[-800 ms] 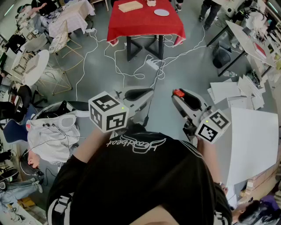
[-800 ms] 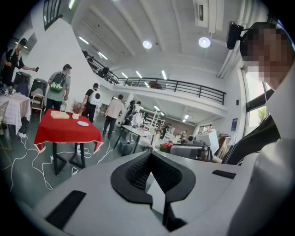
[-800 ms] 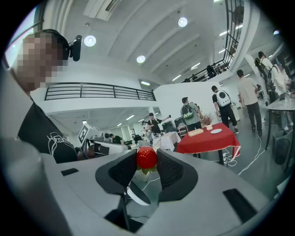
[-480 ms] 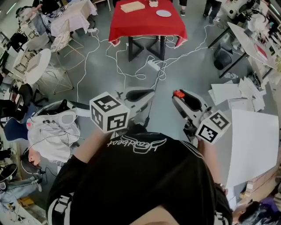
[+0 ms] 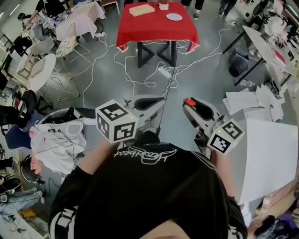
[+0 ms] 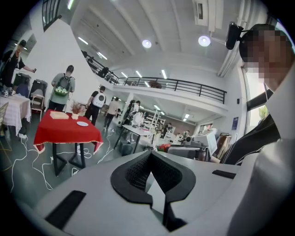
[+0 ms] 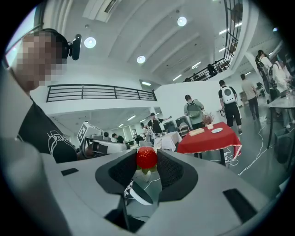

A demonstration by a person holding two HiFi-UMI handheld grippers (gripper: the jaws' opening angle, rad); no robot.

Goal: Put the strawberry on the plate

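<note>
A red strawberry (image 7: 146, 157) with green leaves sits pinched between the black pads of my right gripper (image 7: 146, 161), which is shut on it. The head view shows the strawberry (image 5: 189, 101) at the tip of the right gripper (image 5: 190, 103), held at waist height over the floor. My left gripper (image 5: 157, 99) is level beside it, shut and empty; its tips (image 6: 150, 156) meet with nothing between them. A small white plate (image 5: 174, 17) lies on the red-clothed table (image 5: 156, 29) far ahead, and both gripper views also catch the plate (image 7: 216, 130) (image 6: 82, 123).
A tan board (image 5: 141, 9) and a small vase share the red table. White cables (image 5: 135, 70) and a power strip (image 5: 163, 71) lie on the grey floor between me and it. Chairs and a round white table (image 5: 39, 70) stand left; white boards (image 5: 266, 154) and desks right. People stand behind the table.
The red table and the floor cables have slid slightly down the head view. Both grippers hold the same pose, and the strawberry stays in the right one.
</note>
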